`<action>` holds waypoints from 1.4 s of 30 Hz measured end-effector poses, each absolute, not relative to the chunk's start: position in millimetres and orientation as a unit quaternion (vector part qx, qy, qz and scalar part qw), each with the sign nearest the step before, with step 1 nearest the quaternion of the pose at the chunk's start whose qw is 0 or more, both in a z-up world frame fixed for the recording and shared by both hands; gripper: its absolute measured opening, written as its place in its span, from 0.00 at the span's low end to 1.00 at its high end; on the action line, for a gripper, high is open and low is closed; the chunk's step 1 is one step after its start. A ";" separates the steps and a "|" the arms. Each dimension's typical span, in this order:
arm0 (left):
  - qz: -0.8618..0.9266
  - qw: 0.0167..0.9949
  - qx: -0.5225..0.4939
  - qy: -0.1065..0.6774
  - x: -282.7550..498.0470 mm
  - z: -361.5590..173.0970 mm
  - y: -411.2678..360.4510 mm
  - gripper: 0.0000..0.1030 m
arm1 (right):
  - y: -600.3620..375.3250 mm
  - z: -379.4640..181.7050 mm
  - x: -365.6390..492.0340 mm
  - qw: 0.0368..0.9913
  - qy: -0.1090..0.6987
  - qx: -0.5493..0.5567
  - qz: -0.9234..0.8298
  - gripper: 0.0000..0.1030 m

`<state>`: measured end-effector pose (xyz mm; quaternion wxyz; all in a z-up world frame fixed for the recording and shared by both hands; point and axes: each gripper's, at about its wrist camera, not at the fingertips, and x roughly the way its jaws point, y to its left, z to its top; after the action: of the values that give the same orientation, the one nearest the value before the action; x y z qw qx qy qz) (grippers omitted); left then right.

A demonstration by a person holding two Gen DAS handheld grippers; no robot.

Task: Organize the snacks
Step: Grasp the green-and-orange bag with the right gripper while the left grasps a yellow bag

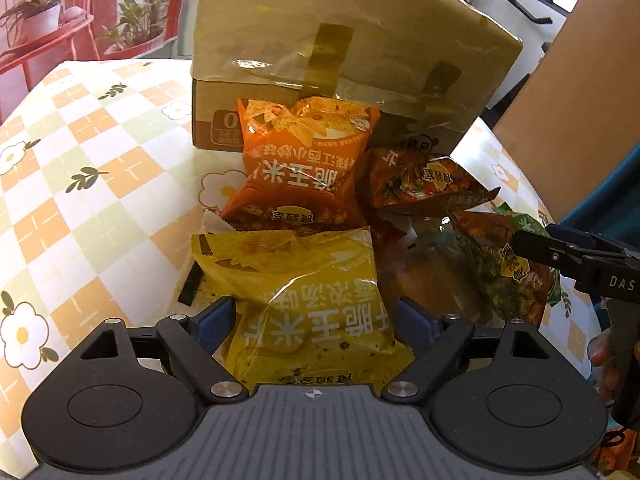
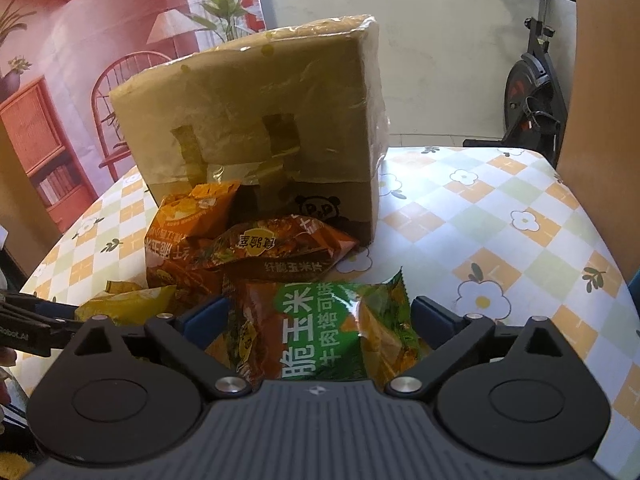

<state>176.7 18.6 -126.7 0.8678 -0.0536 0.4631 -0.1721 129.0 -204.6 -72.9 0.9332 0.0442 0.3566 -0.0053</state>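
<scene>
A taped cardboard box (image 1: 344, 60) stands on the counter (image 1: 80, 160), which wears a checked cloth printed with white flowers, and every snack lies in a loose heap on the near side of that box. Touching the box's front face is an orange snack bag (image 1: 296, 164), lying flat with its printing upside down to the left wrist camera. Beside it, also close against the box front and partly propped on the orange one, is a darker red-brown snack bag (image 2: 280, 252). Nearer the cameras than these, farther from the box, lies a yellow snack bag (image 1: 304, 304); the left claw (image 1: 316, 320) has its blue fingers (image 1: 212, 320) spread apart on either side of this bag, the bag sitting between them, though whether the pads actually press on it I cannot tell. Off to the side of the yellow bag, and likewise on the near side of the box, is a green-and-orange snack bag (image 2: 320, 332). The right claw (image 2: 318, 318) straddles it with its fingers (image 2: 432, 314) wide, the bag lying between them; the pads look just clear of the wrapper, so the grip is not closed. In the left wrist view the right claw's black body reaches in over that green bag. Beyond the box stands an exercise bike (image 2: 532, 92).
</scene>
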 end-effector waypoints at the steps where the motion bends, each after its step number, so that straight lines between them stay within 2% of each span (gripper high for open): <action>1: -0.171 0.867 -0.052 0.465 177.6 -128.0 17.7 0.86 | -204.0 -73.9 129.6 0.932 0.359 0.045 -0.004 0.97; 23: -0.180 0.854 -0.084 0.480 185.8 -142.5 20.1 0.86 | -197.4 -93.3 131.5 0.924 0.381 0.021 -0.022 0.96; 27: -0.187 0.856 -0.107 0.470 183.4 -141.4 27.3 0.80 | -195.5 -93.9 129.9 0.926 0.378 0.013 -0.019 0.94; 29: -0.184 0.859 -0.114 0.463 181.7 -139.1 30.8 0.69 | -195.5 -93.7 129.0 0.927 0.374 0.011 -0.017 0.91; 36: -0.184 0.873 -0.127 0.434 174.7 -127.2 40.2 0.68 | -193.7 -91.6 125.3 0.929 0.369 0.008 -0.013 0.80; 42: -0.183 0.885 -0.111 0.413 168.7 -115.5 42.3 0.68 | -192.7 -85.9 120.7 0.932 0.361 0.013 -0.013 0.78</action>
<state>168.7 42.3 -115.5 0.8851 -0.1109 0.4132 -0.1831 120.7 -192.7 -85.9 0.9323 0.0131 0.3612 -0.0131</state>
